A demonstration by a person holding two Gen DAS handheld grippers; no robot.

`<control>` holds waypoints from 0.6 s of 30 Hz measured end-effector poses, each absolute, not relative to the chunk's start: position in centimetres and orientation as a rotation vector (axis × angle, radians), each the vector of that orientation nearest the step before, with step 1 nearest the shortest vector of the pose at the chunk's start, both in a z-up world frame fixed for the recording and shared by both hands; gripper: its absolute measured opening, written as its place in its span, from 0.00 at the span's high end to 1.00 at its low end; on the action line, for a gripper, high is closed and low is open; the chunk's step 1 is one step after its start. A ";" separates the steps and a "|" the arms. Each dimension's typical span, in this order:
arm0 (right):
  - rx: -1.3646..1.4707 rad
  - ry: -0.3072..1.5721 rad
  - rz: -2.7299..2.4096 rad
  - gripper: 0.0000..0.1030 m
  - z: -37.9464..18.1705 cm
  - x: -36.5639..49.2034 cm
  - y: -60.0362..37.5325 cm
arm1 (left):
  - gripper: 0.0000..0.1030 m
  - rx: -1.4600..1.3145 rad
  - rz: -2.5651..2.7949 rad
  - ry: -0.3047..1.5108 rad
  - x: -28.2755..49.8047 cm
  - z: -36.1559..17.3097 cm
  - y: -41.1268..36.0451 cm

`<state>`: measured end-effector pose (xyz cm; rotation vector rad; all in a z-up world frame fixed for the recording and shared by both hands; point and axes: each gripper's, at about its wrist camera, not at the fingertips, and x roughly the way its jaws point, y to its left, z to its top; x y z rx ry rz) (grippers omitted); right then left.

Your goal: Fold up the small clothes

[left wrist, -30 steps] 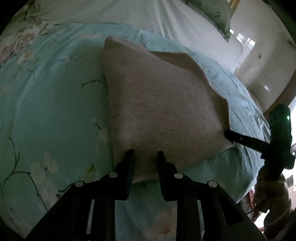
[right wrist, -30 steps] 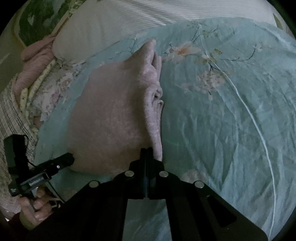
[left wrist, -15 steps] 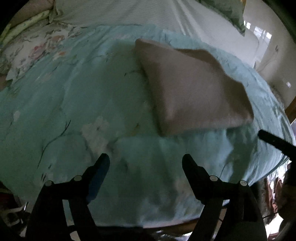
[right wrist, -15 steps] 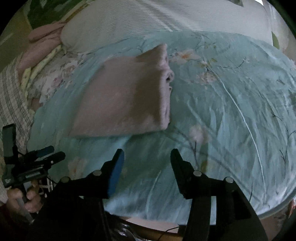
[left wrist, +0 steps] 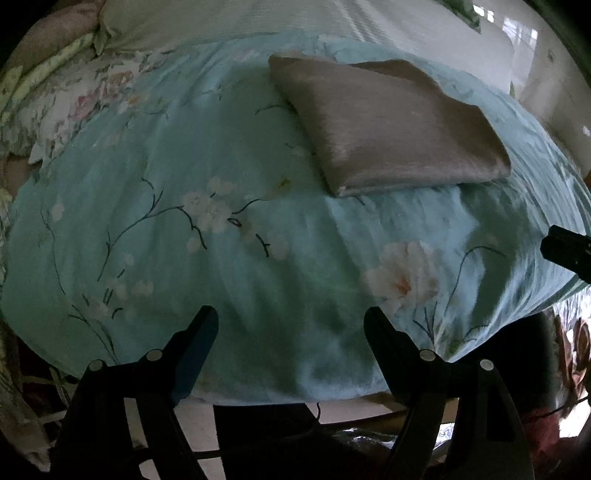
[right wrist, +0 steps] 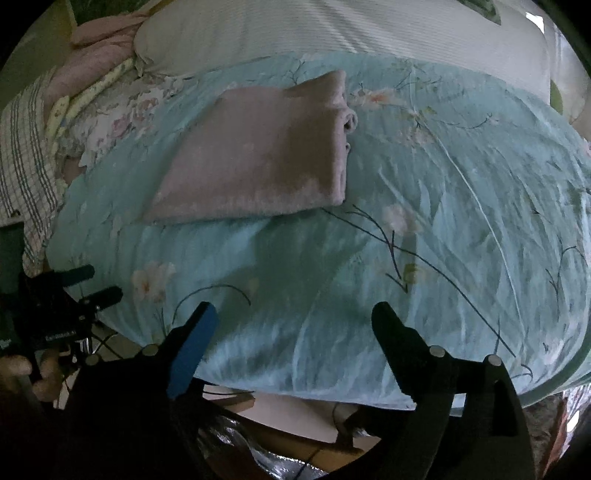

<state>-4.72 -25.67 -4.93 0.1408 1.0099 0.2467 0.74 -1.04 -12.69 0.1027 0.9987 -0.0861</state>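
Observation:
A folded pink-beige garment (left wrist: 384, 125) (right wrist: 266, 155) lies flat on the teal floral quilt (left wrist: 221, 240) (right wrist: 424, 221), its folded layers showing along its right edge in the right wrist view. My left gripper (left wrist: 290, 317) hovers open over the quilt near the bed's front edge, well short of the garment, nothing between its fingers. My right gripper (right wrist: 295, 314) is likewise back from the garment over the quilt, its jaws still opening, with nothing between them. The left gripper (right wrist: 92, 284) also shows at the left edge of the right wrist view, the right gripper's tip (left wrist: 569, 251) at the right edge of the left one.
A white striped pillow (right wrist: 332, 33) lies at the head of the bed. Pink and floral bedding (right wrist: 103, 74) and a checked cloth (right wrist: 26, 147) are piled at the left. The bed's front edge and floor (left wrist: 277, 402) lie just under the grippers.
Both grippers let go of the garment's near edge, opened wide and pulled back toward the bed's front edge. The garment stays folded on the quilt.

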 end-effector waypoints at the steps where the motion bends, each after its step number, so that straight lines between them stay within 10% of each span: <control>1: 0.137 1.012 0.248 0.16 -4.8 -4.8 -25.6 | 0.21 0.115 -0.085 0.996 0.6 -12.5 -1.2; 18: 0.046 0.995 0.305 0.05 -3.5 -3.4 -23.1 | 0.19 0.152 -0.077 0.887 1.1 -7.8 -1.3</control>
